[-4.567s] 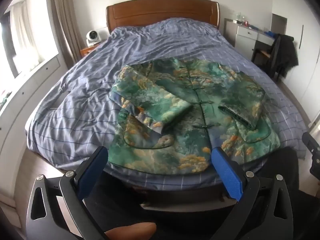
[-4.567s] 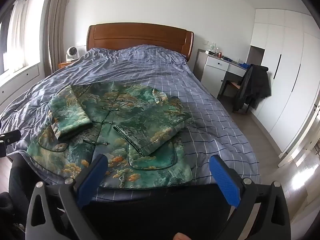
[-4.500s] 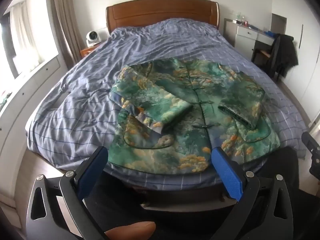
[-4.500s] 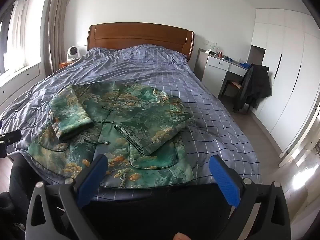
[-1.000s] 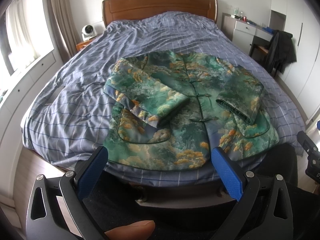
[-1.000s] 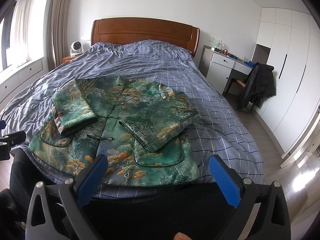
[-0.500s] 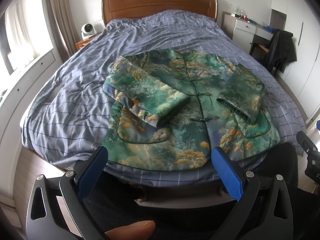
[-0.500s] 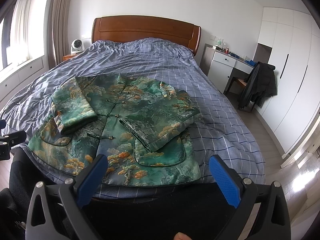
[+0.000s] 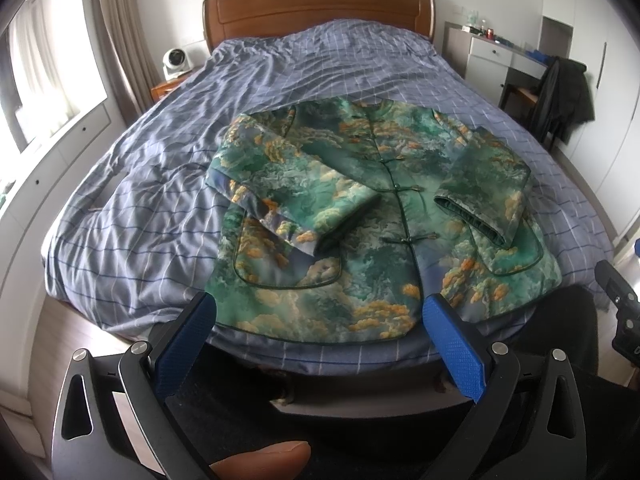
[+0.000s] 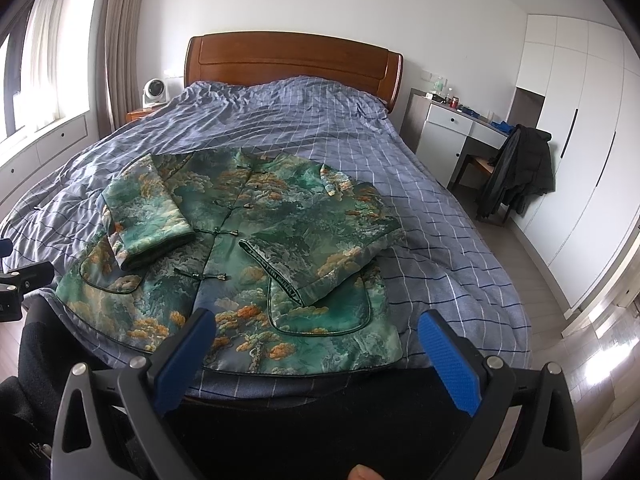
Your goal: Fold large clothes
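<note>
Sleeves lie folded across the jacket (image 9: 360,216). Left gripper (image 9: 320,344) and right gripper (image 10: 316,344) hover spread (empty); next, probably grasp the hem.

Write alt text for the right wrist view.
A green patterned jacket lies face up on a blue checked bed, both sleeves folded across its front. The right tongs hang open and empty before its hem.

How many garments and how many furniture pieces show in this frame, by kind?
Green patterned jacket: 1
Black coat over a chair: 1
Bed: 1
White desk: 1
Nightstand: 1
Total: 5
</note>
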Available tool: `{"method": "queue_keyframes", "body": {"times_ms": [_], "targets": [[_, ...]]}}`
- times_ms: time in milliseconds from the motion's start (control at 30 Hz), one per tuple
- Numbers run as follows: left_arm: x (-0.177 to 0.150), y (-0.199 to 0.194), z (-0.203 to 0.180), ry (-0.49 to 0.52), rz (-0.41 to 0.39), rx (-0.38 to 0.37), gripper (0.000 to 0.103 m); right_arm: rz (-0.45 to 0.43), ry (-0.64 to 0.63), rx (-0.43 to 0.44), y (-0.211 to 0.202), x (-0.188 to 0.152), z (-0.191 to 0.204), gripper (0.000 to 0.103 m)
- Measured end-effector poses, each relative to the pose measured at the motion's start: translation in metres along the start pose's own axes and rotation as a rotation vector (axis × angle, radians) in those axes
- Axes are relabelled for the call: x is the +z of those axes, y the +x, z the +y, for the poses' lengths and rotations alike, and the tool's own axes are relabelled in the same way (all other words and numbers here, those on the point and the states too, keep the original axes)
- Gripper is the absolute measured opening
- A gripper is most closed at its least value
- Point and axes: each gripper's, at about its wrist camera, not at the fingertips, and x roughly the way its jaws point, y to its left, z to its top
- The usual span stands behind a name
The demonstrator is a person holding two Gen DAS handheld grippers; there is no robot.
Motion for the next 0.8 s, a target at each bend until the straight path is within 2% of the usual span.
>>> {"method": "queue_keyframes", "body": {"times_ms": [467,667,733,800], "targets": [[0.0,0.001,0.0,-0.001,0.001,0.002,0.103,-0.02,0.006,0.014,-0.004,0.008,-0.001,0.103],[-0.003,-0.002,0.006,-0.004,-0.066,0.024,0.103,-0.069,-0.017,-0.029,-0.004,0.016,-0.008,0.103],[-0.001,0.001,0.01,-0.007,-0.096,0.031,0.103,-0.071,-0.029,0.015,0.0,0.021,-0.016,0.103],[-0.001,0.004,0.014,-0.016,-0.095,0.025,0.103,-0.037,-0.061,0.059,0.009,0.024,-0.021,0.103]]}}
